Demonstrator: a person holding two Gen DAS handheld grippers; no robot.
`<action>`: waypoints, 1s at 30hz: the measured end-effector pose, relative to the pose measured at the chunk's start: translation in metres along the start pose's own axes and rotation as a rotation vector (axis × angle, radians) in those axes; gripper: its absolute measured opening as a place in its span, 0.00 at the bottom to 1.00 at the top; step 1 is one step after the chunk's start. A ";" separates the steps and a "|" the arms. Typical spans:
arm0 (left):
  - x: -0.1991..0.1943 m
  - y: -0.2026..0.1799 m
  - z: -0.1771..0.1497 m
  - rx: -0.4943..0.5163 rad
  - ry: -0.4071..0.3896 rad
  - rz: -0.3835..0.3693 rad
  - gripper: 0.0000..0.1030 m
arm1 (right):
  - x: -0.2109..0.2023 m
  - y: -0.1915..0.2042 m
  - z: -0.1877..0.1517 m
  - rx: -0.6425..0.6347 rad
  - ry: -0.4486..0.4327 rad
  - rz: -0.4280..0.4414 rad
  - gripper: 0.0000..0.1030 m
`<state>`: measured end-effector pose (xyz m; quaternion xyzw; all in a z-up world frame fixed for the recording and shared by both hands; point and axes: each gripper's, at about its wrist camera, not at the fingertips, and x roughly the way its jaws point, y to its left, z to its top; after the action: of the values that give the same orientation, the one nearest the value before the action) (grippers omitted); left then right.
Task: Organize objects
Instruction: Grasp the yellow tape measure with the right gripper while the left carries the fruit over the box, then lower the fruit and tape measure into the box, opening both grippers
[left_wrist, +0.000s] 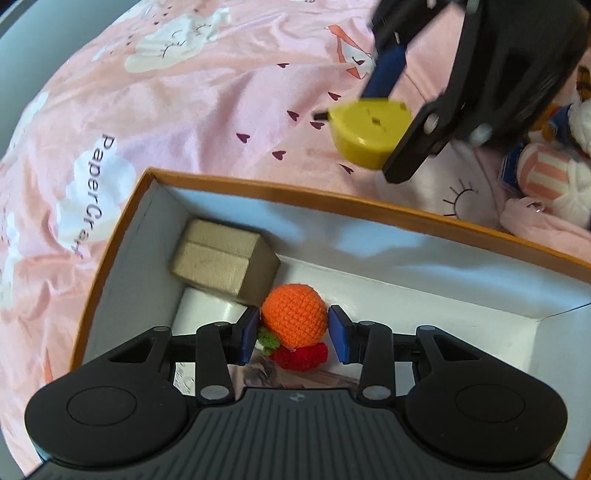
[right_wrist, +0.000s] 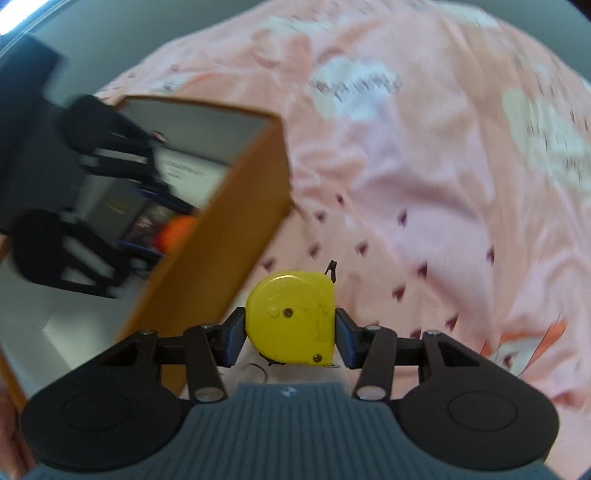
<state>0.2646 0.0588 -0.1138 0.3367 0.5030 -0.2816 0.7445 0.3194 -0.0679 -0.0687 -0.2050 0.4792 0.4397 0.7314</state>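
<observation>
My left gripper (left_wrist: 293, 330) is inside an orange-rimmed white box (left_wrist: 332, 201), shut on an orange crocheted ball (left_wrist: 294, 314). A red crocheted piece with a green leaf (left_wrist: 301, 355) lies under the ball. A tan block (left_wrist: 223, 256) sits in the box's far left corner. My right gripper (right_wrist: 290, 334) is shut on a yellow tape measure (right_wrist: 291, 319) and holds it above the pink sheet, just outside the box's orange wall (right_wrist: 221, 236). In the left wrist view the right gripper (left_wrist: 384, 122) and the tape measure (left_wrist: 369, 133) hang beyond the box's far rim.
The box lies on a pink printed bedsheet (left_wrist: 184, 110). Plush toys (left_wrist: 554, 162) lie on the sheet at the right, beyond the box. A printed card (left_wrist: 269, 376) lies on the box floor near my left gripper.
</observation>
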 end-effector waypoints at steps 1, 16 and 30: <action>0.001 0.000 0.000 0.009 -0.005 -0.002 0.45 | -0.006 0.004 0.004 -0.021 -0.007 0.001 0.50; 0.020 -0.002 -0.011 0.017 -0.015 0.001 0.52 | -0.035 0.052 0.033 -0.225 -0.033 0.004 0.50; -0.048 0.005 -0.050 -0.089 -0.136 0.015 0.60 | -0.035 0.100 0.046 -0.434 -0.017 0.014 0.50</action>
<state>0.2244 0.1045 -0.0814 0.2868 0.4607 -0.2757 0.7934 0.2535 0.0026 -0.0049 -0.3505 0.3685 0.5393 0.6712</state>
